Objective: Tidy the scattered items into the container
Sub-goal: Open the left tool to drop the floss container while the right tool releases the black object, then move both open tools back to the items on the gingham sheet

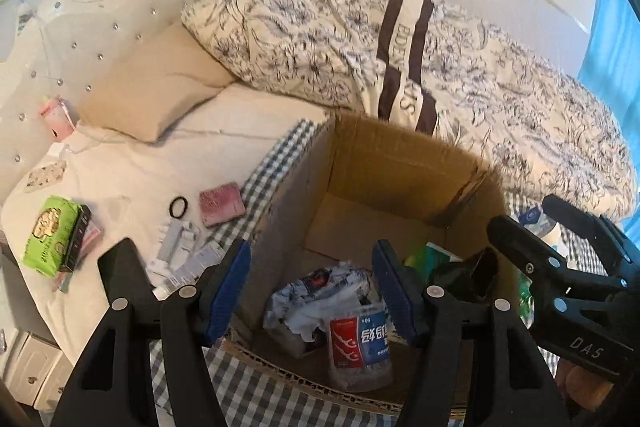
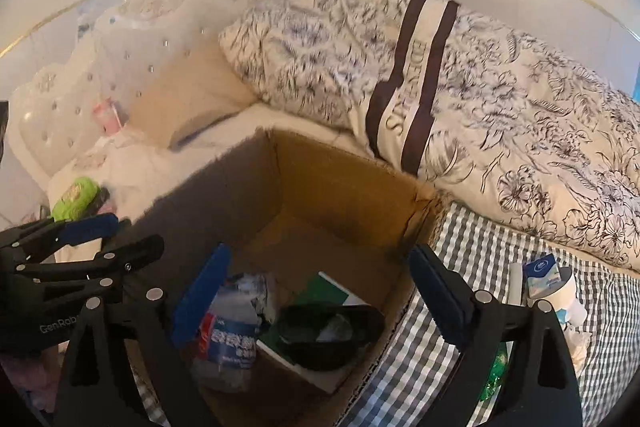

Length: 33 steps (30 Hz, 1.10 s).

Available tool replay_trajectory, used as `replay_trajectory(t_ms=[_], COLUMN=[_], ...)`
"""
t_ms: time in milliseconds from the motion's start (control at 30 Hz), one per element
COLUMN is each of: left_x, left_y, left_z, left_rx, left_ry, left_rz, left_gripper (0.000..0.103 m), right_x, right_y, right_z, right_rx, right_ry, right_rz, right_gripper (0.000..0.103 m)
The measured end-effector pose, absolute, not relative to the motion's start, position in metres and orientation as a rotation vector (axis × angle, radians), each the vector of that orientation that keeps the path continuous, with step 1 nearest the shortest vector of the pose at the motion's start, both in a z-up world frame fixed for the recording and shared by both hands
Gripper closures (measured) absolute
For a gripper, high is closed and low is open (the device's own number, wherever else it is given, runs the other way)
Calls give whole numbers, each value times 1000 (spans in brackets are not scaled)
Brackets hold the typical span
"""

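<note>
An open cardboard box [image 1: 372,163] [image 2: 320,167] stands on the bed. Inside lie a crushed water bottle [image 1: 360,347] [image 2: 228,347], a crumpled printed bag [image 1: 320,291], a green book [image 2: 332,291] and a black pouch [image 2: 328,331]. My left gripper [image 1: 312,291] is open and empty over the box's near left side. My right gripper [image 2: 320,291] is open and empty over the box; it also shows in the left wrist view [image 1: 560,251]. On the sheet to the left lie a green pack [image 1: 50,235], a pink pad [image 1: 222,203], a black hair tie [image 1: 178,207] and white packets [image 1: 180,247].
A floral duvet [image 1: 460,67] is heaped behind and right of the box. A beige pillow [image 1: 156,91] and a tufted headboard [image 1: 80,39] are at the left. A blue-and-white carton [image 2: 544,275] and green wrapper [image 2: 496,375] lie on the checked cloth [image 2: 460,307] to the right.
</note>
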<state>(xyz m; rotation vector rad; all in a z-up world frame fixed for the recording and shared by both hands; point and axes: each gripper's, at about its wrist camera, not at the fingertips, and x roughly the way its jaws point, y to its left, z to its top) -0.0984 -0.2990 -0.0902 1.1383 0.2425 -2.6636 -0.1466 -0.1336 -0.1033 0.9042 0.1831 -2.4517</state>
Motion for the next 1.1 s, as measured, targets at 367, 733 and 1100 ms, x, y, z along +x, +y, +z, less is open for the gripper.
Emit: replay_trajectory(t_ms=[367,733,1100], left_x=[-82,-64,-53], left_y=[-270,-224,-167], left_z=[-54,-22,-8], left_rx=[1047,985,963], left_ry=[211,173,149], left_rz=[-2726,-2807,-2898], left_gripper=[37,37,37], right_x=[-129,-99,-67], right_y=[-101,-52,2], right_z=[-68,-33,-5], right_rx=[823,755,696], right_ry=[130,97,81], right_rz=[-2500,-2571,-2666], right_gripper=[11,11,11])
